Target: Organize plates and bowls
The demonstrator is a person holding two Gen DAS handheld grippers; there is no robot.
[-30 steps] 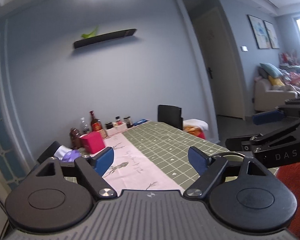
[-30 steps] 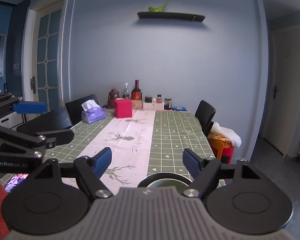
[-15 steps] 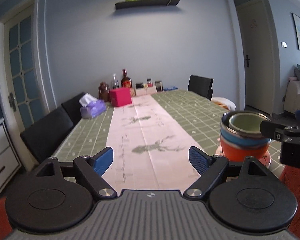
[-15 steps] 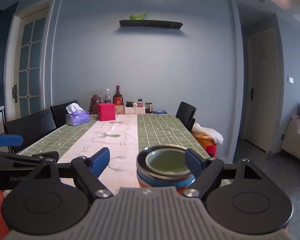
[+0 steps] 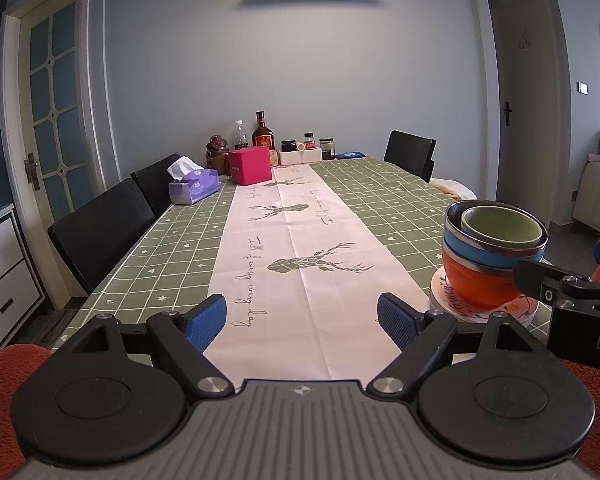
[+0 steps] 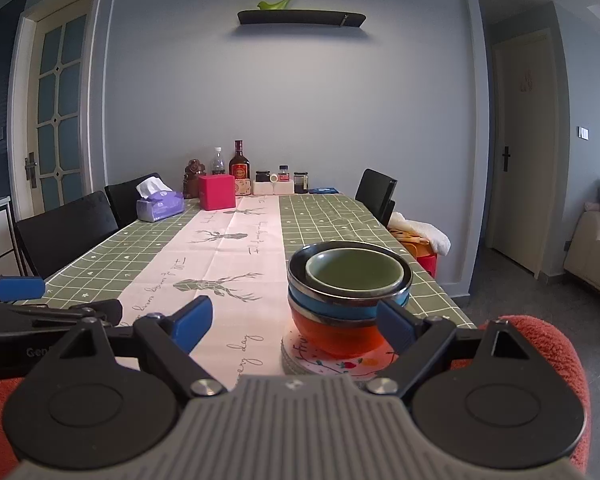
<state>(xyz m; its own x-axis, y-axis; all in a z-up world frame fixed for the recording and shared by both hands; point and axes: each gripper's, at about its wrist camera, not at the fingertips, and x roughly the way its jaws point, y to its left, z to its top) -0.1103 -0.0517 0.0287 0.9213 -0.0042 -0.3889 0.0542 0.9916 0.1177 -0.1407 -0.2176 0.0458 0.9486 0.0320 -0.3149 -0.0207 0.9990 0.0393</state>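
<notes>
A stack of bowls stands on a stack of plates point(image 6: 320, 362) near the table's front right: an orange bowl point(image 6: 332, 332) at the bottom, a blue bowl point(image 6: 332, 306) in it, and a small green bowl point(image 6: 354, 272) on top. The stack also shows in the left wrist view point(image 5: 494, 248). My right gripper point(image 6: 294, 322) is open and empty, just in front of the stack. My left gripper point(image 5: 302, 320) is open and empty over the pink table runner point(image 5: 292, 240), left of the stack.
A long table with a green checked cloth point(image 5: 172, 240) runs away from me. At its far end stand a pink box point(image 5: 250, 166), a purple tissue box point(image 5: 194, 186), and several bottles and jars point(image 5: 264, 134). Black chairs point(image 5: 100, 232) line both sides.
Both grippers have tilted down and drawn back, so the table and the bowl stack show more fully. Both grippers stay open and empty.
</notes>
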